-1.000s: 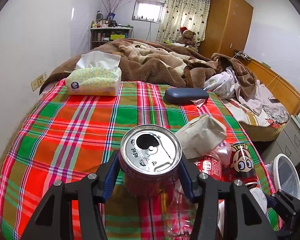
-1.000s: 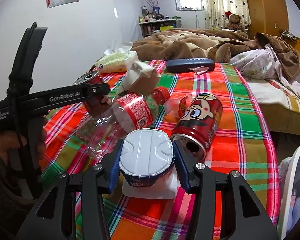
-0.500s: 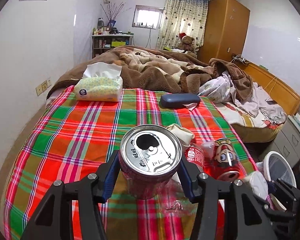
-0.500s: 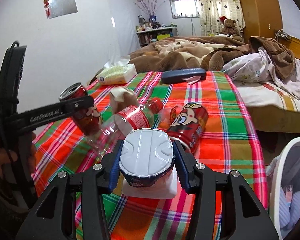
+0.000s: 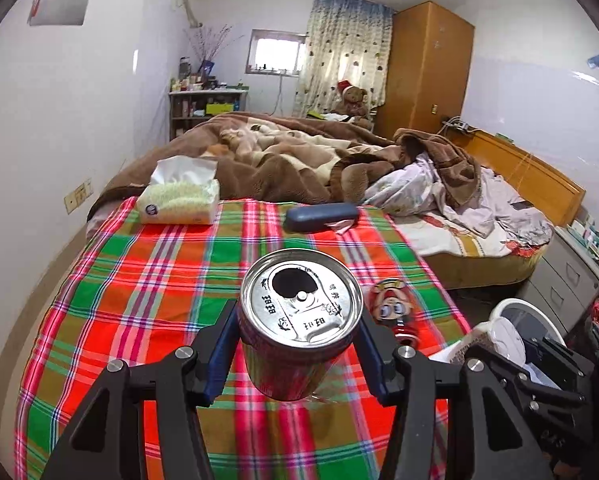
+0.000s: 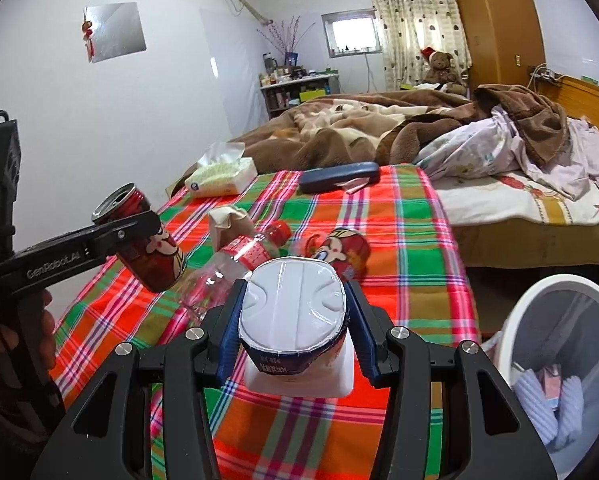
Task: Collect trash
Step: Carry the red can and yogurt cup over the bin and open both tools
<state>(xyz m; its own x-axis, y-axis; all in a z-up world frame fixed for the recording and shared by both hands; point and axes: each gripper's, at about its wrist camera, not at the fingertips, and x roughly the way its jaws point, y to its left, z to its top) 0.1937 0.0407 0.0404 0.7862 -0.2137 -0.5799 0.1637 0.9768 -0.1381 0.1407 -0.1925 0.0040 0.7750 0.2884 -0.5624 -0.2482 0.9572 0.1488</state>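
Both claws are loaded and up off the surface here: the left claw (image 5: 299,344) is clamped across the sides of an opened red drink can (image 5: 297,320), its pull-tab hole facing the camera, and from the right wrist view that same can (image 6: 145,240) hangs tilted in the air above the plaid cloth (image 6: 403,240). The right claw (image 6: 293,338) is pinched onto a white-lidded cup (image 6: 293,312), blue pads tight against its rim. Below and to the right sits the white trash bin (image 6: 511,320), already with some rubbish inside, and that looks like where both loads are headed. Now the risks: the can is open and leaning, so any dregs could dribble onto the cloth if it tips further. The cup is held just under the lid on a tapering wall, so a quick swing could let it slide down out of the pads. Both claws making for one bin mouth at once could knock together and miss the opening. Still lying on the cloth are a second cartoon can (image 6: 339,250), a clear plastic bottle (image 6: 235,264) and a crumpled paper bag (image 6: 229,222), close together, and a low pass could send the round ones rolling off the edge.
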